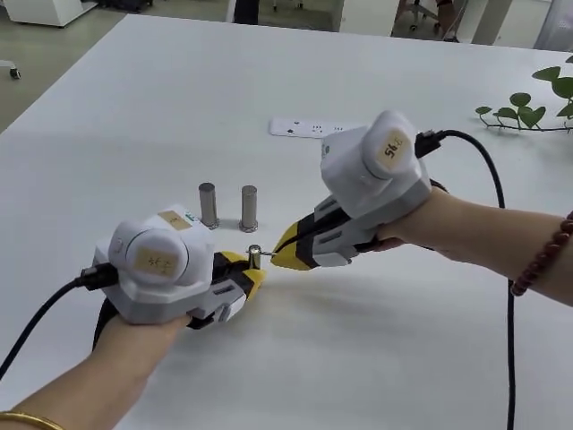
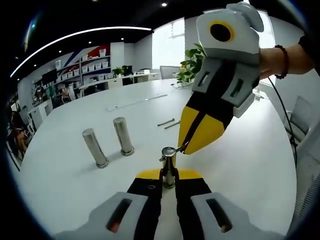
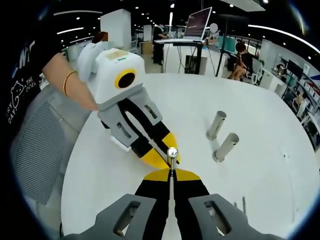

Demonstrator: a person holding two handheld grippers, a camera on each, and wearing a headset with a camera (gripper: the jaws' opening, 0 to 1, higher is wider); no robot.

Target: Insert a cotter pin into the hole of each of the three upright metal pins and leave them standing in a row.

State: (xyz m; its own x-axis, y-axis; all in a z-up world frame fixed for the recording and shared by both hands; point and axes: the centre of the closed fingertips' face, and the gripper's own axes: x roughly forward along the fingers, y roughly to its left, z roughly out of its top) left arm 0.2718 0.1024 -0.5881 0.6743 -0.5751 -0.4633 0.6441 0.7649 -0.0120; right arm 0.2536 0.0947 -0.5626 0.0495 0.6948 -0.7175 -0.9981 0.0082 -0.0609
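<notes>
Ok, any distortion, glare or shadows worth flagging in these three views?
Head view: even light, soft shadows on the table, all sharp. Left gripper view: fisheye bends the table edge; window blown out. Right gripper view: nearer free pin looks tilted.

L pin (image 1: pixel 208 204) beside R pin (image 1: pixel 249 208) | 3rd pin (image 1: pixel 254 258) in front

Two upright pins (image 1: pixel 208 204) close together mid-table, power strip (image 1: pixel 309 128) farther back, open tabletop (image 1: pixel 358 340) on the near side.
</notes>
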